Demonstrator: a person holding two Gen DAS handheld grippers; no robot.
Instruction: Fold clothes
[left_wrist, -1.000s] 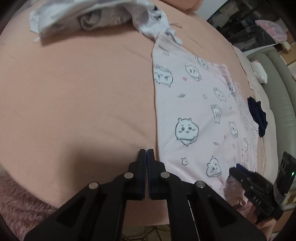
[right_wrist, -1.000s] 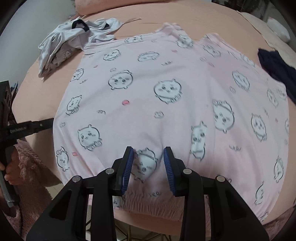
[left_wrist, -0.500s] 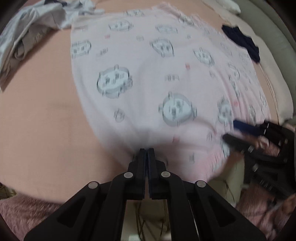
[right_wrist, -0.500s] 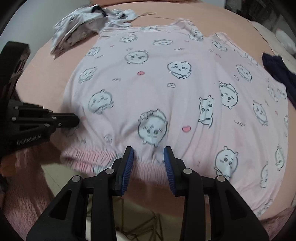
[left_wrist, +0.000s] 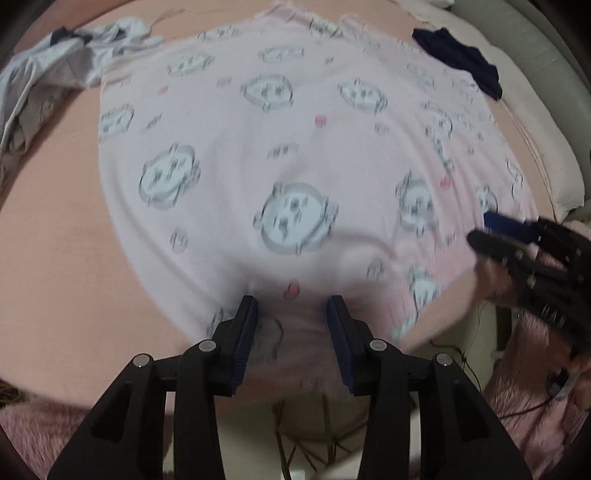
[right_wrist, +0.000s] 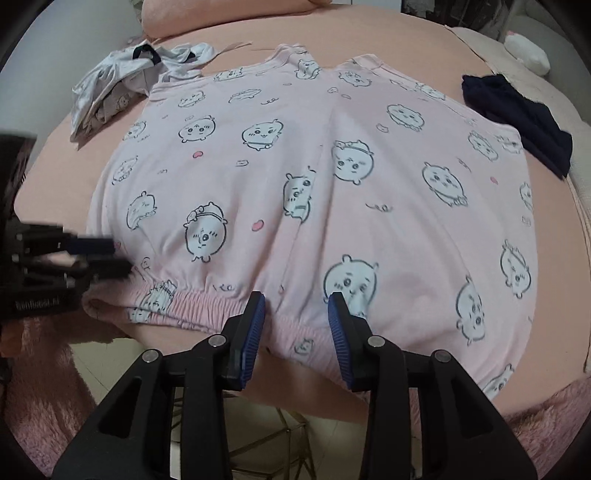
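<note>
Pink garment spread flat, both hand-held grippers at its near hem.

Pink printed garment (right_wrist: 317, 192) lies flat on the peach bed (right_wrist: 55, 177), elastic hem toward the near edge. Left hand-held gripper (left_wrist: 291, 314): jaws opening, hem fabric between the pads, pads not pressing it. Right hand-held gripper (right_wrist: 297, 314): jaws opening, parted over the hem band, fabric between them, nothing gripped. Crumpled grey-white clothes (right_wrist: 122, 77) sit just beside the garment's far left corner; a dark navy item (right_wrist: 517, 122) lies at its right edge.
</note>
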